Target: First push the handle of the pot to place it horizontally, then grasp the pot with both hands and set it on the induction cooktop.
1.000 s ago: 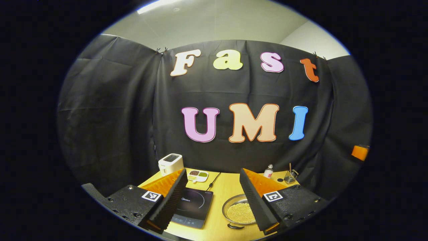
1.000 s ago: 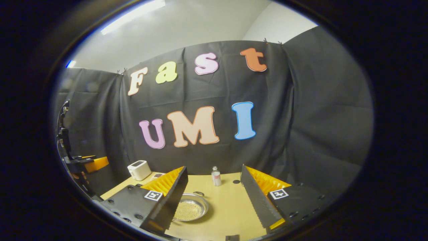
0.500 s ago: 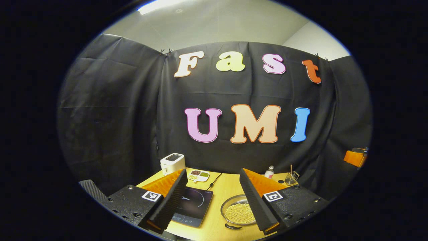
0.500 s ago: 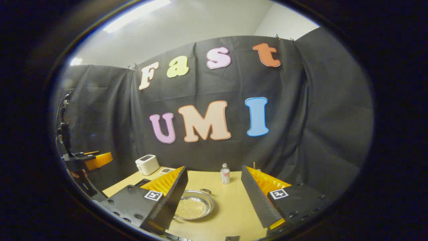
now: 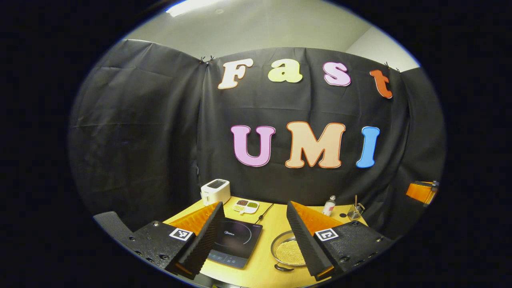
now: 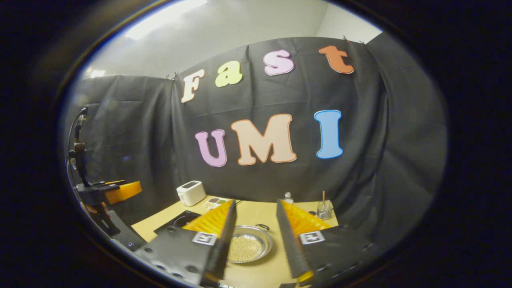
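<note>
Narrowing since before, the right gripper [image 6: 256, 240] is hovering half-spread over the shallow steel pot [image 6: 248, 247], seemingly untouching; left gripper [image 5: 254, 236] is gaping wide, empty.

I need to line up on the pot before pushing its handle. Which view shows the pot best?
The right gripper view: the pot sits whole between that gripper's fingers, a handle at its far rim. In the left gripper view the pot is partly hidden behind a finger.
</note>
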Demonstrator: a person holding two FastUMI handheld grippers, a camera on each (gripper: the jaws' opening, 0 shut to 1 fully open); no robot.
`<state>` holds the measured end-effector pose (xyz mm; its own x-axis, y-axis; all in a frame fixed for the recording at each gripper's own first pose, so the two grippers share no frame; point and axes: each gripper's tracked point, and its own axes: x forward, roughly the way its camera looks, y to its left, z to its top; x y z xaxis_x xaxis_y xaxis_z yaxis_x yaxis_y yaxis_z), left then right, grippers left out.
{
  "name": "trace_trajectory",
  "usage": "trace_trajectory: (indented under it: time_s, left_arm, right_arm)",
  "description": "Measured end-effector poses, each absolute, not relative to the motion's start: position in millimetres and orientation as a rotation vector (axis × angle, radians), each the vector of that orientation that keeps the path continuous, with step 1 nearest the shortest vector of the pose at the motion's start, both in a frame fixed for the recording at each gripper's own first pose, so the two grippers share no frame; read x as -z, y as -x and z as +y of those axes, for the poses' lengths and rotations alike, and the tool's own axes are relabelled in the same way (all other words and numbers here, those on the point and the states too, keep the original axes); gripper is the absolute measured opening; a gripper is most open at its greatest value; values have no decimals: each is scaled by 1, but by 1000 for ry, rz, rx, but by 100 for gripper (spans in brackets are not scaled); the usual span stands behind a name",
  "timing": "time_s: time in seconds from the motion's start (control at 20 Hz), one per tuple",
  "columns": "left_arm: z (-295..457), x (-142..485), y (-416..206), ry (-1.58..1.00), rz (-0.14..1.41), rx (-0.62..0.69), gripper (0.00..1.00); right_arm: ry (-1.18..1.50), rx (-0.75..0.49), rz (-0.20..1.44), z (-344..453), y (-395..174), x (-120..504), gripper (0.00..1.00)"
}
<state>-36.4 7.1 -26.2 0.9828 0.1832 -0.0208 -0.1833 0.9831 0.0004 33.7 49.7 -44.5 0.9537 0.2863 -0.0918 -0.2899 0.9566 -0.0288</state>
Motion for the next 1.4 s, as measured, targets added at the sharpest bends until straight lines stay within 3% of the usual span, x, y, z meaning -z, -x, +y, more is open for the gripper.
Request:
trace_trajectory:
  time_s: [0.1, 0.15, 0.35, 0.4, 0.45, 0.55, 0.6, 0.65, 0.7, 0.8, 0.85, 0.95, 1.0, 1.05, 1.15, 1.35, 1.4]
  left_arm:
    - [9, 29, 38, 2, 30, -193, 92]
    - [8, 30, 37, 7, 31, -195, 95]
    - [12, 33, 35, 13, 32, -210, 95]
    - [13, 33, 33, 13, 28, -214, 92]
    - [15, 33, 32, 13, 26, -217, 92]
    - [18, 37, 29, 14, 33, -222, 95]
    - [21, 38, 27, 15, 37, -224, 95]
    - [25, 41, 25, 17, 44, -228, 95]
    - [30, 44, 23, 19, 52, -232, 92]
    - [39, 48, 16, 23, 67, -233, 95]
    - [45, 51, 13, 24, 72, -229, 95]
    - [58, 55, 8, 20, 85, -222, 92]
    - [66, 57, 6, 15, 95, -220, 95]
    - [74, 60, 3, 10, 102, -215, 95]
    - [89, 67, -4, 3, 124, -216, 95]
    - [108, 79, -17, 3, 154, -175, 92]
    - [112, 82, -20, 7, 159, -161, 96]
  right_arm:
    - [52, -288, 99, 47, -38, 52, 16]
    - [45, -295, 110, 48, -38, 55, 11]
    - [40, -307, 149, 48, -49, 68, 11]
    - [43, -306, 160, 48, -51, 73, 11]
    - [45, -310, 173, 50, -53, 79, 1]
    - [48, -315, 200, 53, -56, 90, 1]
    - [53, -315, 221, 56, -58, 98, 11]
    - [58, -318, 246, 59, -59, 108, 11]
    - [60, -319, 277, 62, -60, 119, 1]
    - [48, -328, 346, 72, -57, 144, 2]
    - [44, -331, 375, 77, -57, 156, 11]
    - [47, -326, 434, 86, -55, 183, 11]
    - [55, -318, 464, 89, -53, 197, 1]
    - [64, -307, 497, 92, -52, 212, 11]
    - [71, -288, 579, 99, -44, 244, 2]
    - [56, -237, 741, 113, -24, 304, 1]
    - [57, -215, 777, 114, -21, 319, 2]
